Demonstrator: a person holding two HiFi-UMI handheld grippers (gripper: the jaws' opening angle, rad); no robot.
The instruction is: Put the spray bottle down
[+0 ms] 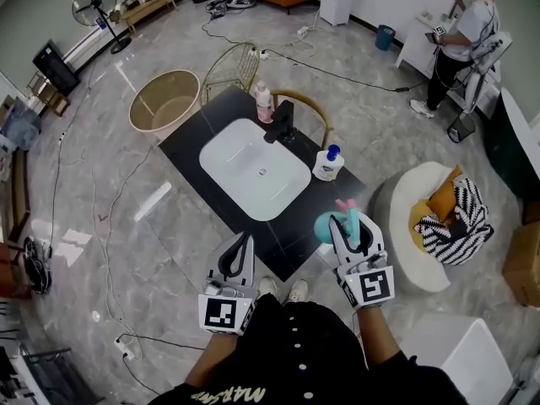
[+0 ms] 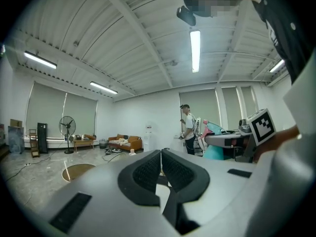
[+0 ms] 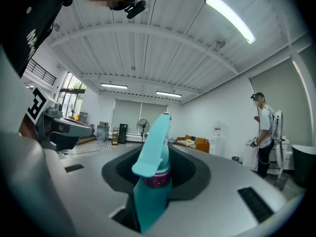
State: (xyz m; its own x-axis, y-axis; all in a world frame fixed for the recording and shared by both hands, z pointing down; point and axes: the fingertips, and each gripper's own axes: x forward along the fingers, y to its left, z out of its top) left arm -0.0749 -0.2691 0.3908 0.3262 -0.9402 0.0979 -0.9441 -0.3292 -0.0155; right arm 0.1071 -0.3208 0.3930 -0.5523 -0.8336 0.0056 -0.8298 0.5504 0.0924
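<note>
In the head view my right gripper [image 1: 349, 226] is shut on a teal spray bottle [image 1: 326, 225] with a pink trigger, held over the near right corner of the black counter [image 1: 191, 137]. In the right gripper view the spray bottle [image 3: 152, 184] stands upright between the jaws of the right gripper [image 3: 159, 158], its nozzle pointing forward. My left gripper [image 1: 244, 240] hovers at the counter's near edge. In the left gripper view the left gripper [image 2: 160, 158] has its pads together with nothing between them. The spray bottle [image 2: 216, 151] also shows at the right of that view.
A white sink basin [image 1: 254, 168] is set into the counter, with a black faucet [image 1: 281, 121], a pink-capped bottle [image 1: 264, 101] and a blue-capped white bottle [image 1: 328, 164] around it. A white round chair [image 1: 413, 194] stands right. A person [image 1: 461, 40] stands at the back right.
</note>
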